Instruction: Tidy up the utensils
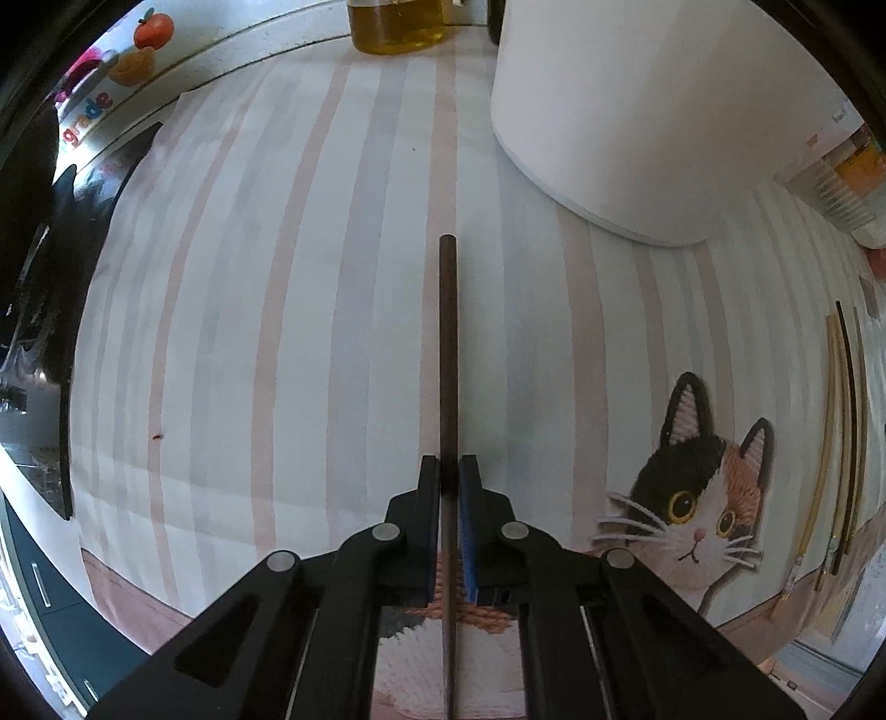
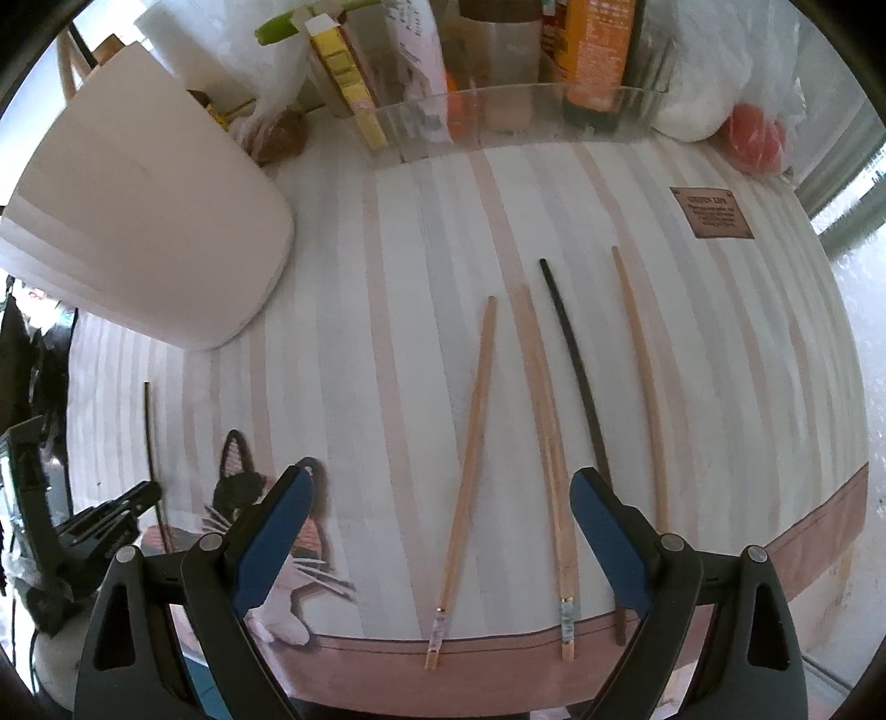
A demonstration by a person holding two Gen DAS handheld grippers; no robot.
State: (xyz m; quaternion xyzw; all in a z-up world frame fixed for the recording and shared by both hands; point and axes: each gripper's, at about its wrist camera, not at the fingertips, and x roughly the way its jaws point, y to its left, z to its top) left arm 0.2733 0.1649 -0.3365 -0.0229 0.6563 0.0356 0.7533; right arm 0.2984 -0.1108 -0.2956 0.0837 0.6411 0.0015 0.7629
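Observation:
My left gripper (image 1: pixel 448 468) is shut on a dark brown chopstick (image 1: pixel 447 343) that points straight ahead above the striped cat placemat (image 1: pixel 249 277). The same gripper (image 2: pixel 147 493) and chopstick (image 2: pixel 150 426) show at the far left of the right wrist view. My right gripper (image 2: pixel 443 498) is open and empty above several chopsticks lying side by side on the mat: a light wooden one (image 2: pixel 473 421), a second wooden one (image 2: pixel 540 399), a black one (image 2: pixel 576 354) and a wooden one at the right (image 2: pixel 642 376). A white utensil holder (image 1: pixel 637 111) (image 2: pixel 138 221) stands ahead.
An oil bottle (image 1: pixel 396 27) stands at the back in the left wrist view. A clear tray with bottles and boxes (image 2: pixel 498 111), plastic bags and a red object (image 2: pixel 756 138) line the back in the right wrist view. The table edge runs just below the chopstick ends (image 2: pixel 498 664).

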